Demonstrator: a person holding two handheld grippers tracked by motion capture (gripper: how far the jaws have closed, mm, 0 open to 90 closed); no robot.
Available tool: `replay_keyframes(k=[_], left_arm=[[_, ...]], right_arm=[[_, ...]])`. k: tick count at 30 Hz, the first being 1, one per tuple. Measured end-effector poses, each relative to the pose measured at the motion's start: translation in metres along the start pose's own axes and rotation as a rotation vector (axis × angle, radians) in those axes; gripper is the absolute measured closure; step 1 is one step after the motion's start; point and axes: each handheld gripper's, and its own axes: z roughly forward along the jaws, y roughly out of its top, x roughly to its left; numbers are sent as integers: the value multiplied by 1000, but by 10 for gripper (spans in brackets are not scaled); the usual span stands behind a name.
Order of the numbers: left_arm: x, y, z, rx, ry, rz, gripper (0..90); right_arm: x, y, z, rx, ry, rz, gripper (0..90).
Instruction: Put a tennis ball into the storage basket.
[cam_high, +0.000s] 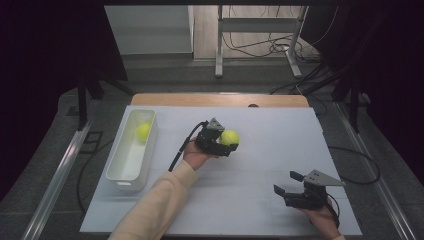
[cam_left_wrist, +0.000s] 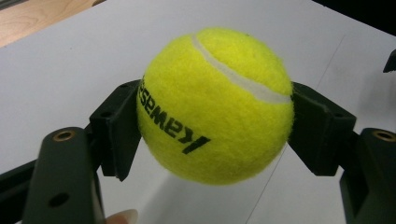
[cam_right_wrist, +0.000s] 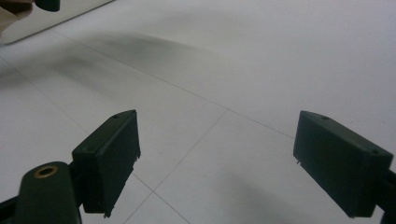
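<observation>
Yellow ball (cam_left_wrist: 215, 105) sits clamped between the black pads (cam_left_wrist: 116, 135) of the left gripper (cam_high: 226, 143); we note both pads pressing its felt sides, with black lettering facing us in the left gripper view. From the high view we see it held near the middle of the white table (cam_high: 280, 130). A second ball (cam_high: 143, 131) lies in the far end of the white bin (cam_high: 120, 175) at the table's left. Right gripper (cam_high: 286, 182) rests near the table's near right corner; we see its jaws wide apart, nothing between them.
</observation>
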Motion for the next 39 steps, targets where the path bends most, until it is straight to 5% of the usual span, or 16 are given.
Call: replay_keyframes(k=[39], left_arm=[[4,-12,-51,-78,9,-26,264]], right_arm=[[0,0,0,4,-7,-2,152]])
